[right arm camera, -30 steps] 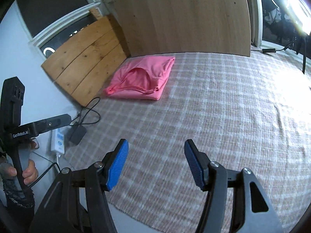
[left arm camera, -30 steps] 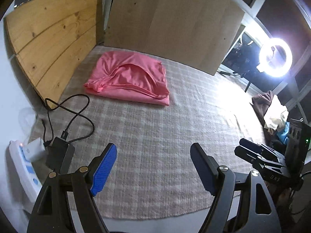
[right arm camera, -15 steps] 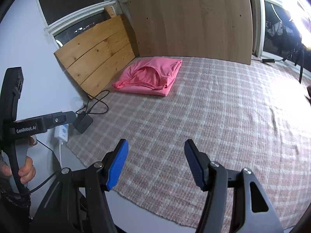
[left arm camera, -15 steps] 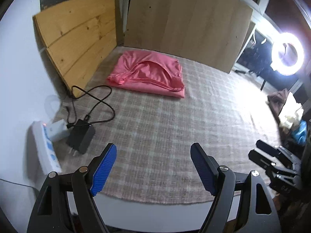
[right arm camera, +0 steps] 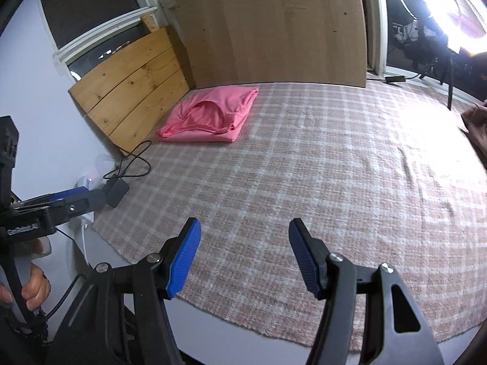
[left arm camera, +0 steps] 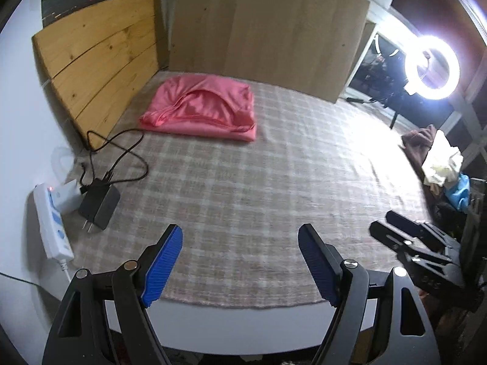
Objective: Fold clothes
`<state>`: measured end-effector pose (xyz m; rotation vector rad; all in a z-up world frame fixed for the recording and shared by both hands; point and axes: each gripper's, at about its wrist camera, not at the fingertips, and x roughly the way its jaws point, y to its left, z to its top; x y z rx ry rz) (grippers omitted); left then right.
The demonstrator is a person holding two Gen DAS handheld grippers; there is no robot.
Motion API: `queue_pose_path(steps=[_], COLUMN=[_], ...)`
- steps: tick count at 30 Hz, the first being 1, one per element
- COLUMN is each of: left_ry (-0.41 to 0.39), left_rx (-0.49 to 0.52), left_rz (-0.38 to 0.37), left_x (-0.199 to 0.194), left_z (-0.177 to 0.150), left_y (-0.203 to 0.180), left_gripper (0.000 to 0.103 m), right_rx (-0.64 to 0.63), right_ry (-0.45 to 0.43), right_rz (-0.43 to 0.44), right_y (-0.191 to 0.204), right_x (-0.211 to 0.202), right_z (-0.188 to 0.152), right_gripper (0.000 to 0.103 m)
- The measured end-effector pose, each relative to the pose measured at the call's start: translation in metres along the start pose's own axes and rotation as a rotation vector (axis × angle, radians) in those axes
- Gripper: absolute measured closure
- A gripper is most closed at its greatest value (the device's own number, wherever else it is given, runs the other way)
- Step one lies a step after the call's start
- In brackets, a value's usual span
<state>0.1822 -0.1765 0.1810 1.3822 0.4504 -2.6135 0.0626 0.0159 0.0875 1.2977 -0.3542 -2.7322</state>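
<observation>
1. The pink garment (left arm camera: 202, 111) lies folded into a neat rectangle on the checked cloth (left arm camera: 258, 188), upper left of the frame, a curved neckline fold showing on top.
2. My left claw (left arm camera: 240, 260) gapes wide, holding nothing.
3. My right claw (right arm camera: 245, 258) likewise.

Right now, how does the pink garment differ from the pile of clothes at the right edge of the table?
The pink garment is folded into a flat rectangle; the pile of clothes is crumpled and unfolded. The pink garment is one colour, while the pile mixes brown, cream and blue pieces. The pink garment lies at the far left near the wooden boards; the pile sits at the right edge. Neither is touched by the left gripper or right gripper; both are open.
</observation>
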Motion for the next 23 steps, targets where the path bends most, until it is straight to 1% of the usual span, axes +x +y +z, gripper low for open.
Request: queue_pose_path(steps=[8,16,20,23], left_ry=[-0.006,-0.074,-0.044,-0.058], left_rx=[0.028,0.041,-0.001,0.009], left_rz=[-0.013,-0.011,-0.030,-0.008], left_x=[-0.005,-0.018,-0.014,-0.015], left_z=[0.005,0.005,0.008,0.007], left_y=[-0.013,-0.018,-0.012,-0.012], left_gripper=[0.026,0.026,0.026,0.025], right_rx=[0.023,0.027,0.026,0.024], right_ry=[-0.011,-0.003,0.004,0.010], right_rz=[-0.016,-0.015,-0.015,-0.015], right_y=[-0.009,-0.013,-0.012,-0.012], right_x=[-0.005,-0.002,0.001,0.004], right_z=[-0.001,-0.001,0.000,0.000], right_gripper=[0.043,0.043,0.043,0.043])
